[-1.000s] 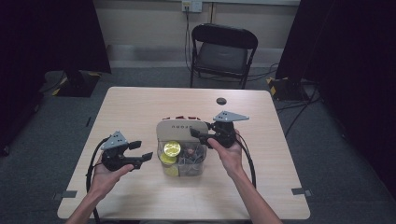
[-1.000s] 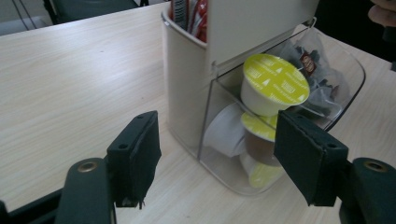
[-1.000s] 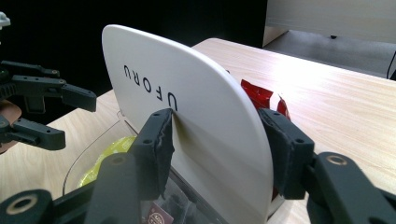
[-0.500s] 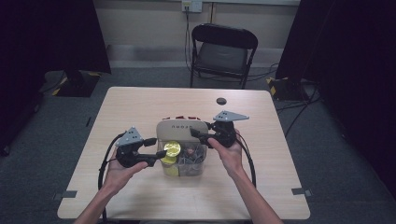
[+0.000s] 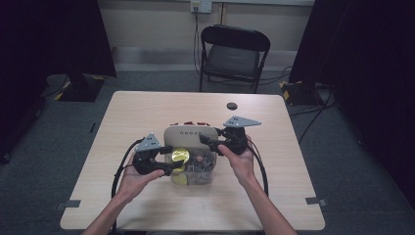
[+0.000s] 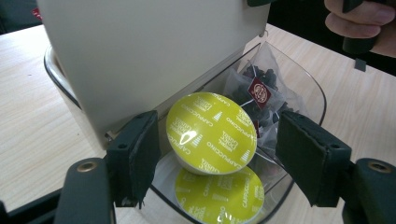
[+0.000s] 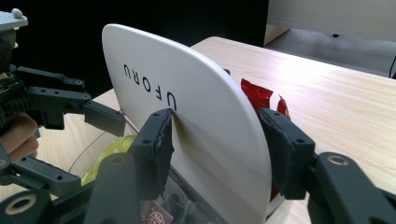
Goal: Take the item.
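lid (image 7: 196,107) "UFORU", right tool (image 7: 215,142) pinching | left tool (image 6: 217,154) spread | capsule (image 6: 211,133) "CAPPUCCINO"

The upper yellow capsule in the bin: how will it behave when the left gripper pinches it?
The capsule is probably light and rigid-walled. Its foil top looks glossy, so possibly slippery. It leans on another capsule, so it may slide or tip when the left gripper closes.

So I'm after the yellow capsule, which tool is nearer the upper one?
Left. The left tool has its open jaws either side of the upper capsule; the right tool is over at the raised lid.
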